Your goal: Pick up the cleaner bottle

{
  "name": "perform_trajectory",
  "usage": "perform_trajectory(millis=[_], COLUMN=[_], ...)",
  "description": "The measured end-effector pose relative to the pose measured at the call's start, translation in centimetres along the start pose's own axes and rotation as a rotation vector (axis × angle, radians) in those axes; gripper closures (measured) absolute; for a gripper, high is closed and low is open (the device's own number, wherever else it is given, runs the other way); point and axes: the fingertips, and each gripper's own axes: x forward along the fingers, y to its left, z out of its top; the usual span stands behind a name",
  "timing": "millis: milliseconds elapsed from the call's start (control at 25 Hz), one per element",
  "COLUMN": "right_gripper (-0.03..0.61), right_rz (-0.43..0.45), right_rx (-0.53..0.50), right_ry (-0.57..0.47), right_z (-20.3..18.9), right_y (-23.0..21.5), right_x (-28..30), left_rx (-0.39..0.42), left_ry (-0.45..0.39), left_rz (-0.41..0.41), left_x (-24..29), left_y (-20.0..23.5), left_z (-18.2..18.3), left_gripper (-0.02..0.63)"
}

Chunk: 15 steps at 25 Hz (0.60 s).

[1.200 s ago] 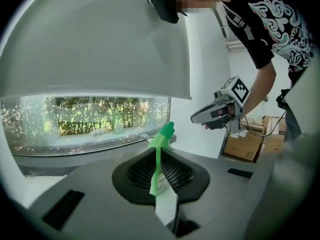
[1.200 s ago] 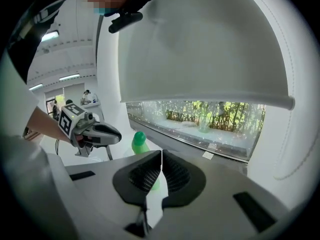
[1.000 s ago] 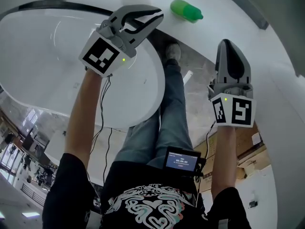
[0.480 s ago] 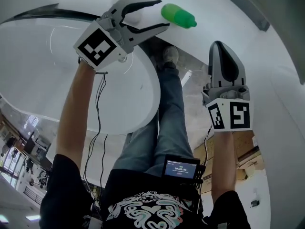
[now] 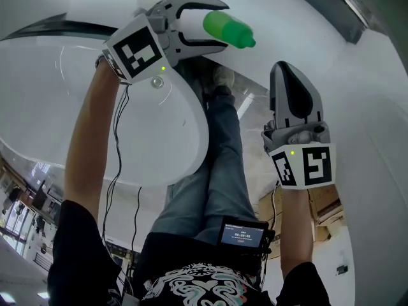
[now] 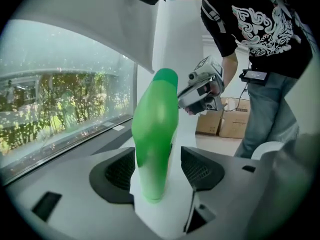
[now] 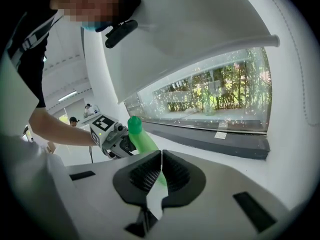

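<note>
Nearest, a small black screen unit (image 5: 242,222) sits at the waist of the person's black patterned shirt, well short of the bright green plastic cleaner bottle (image 6: 155,129). Closer to that bottle, but still apart from it on its right, the right gripper (image 5: 288,69) has its jaws pressed together with nothing between them. The left gripper (image 5: 222,25) is at the bottle itself. Its jaws are opening and stand wide with the bottle's body between them, and a gap shows at one pad. The bottle looks upright, cap on top, over a white surface. Beyond the bottle runs a wide window (image 7: 215,91) with greenery outside.
</note>
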Motion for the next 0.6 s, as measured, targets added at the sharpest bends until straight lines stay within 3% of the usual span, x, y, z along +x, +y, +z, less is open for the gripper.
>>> perform_trajectory(millis=[360, 520, 600], right_gripper=[0.551, 0.551, 0.551], right_rz=[-0.033, -0.056, -0.061], right_rx=[0.003, 0.015, 0.018], right_ry=[0.026, 0.026, 0.030], right_z=[-1.0, -1.1, -1.1], right_y=[-1.8, -3.1, -3.5], right_x=[0.0, 0.1, 0.1], left_rx=[0.019, 0.033, 0.022], left_ry=[-0.029, -0.018, -0.033], left_rz=[-0.084, -0.072, -0.048], left_x=[3.2, 4.4, 4.6], left_y=[-0.4, -0.2, -0.4], left_z=[0.6, 0.2, 0.1], left_gripper=[0.339, 0.341, 0.389])
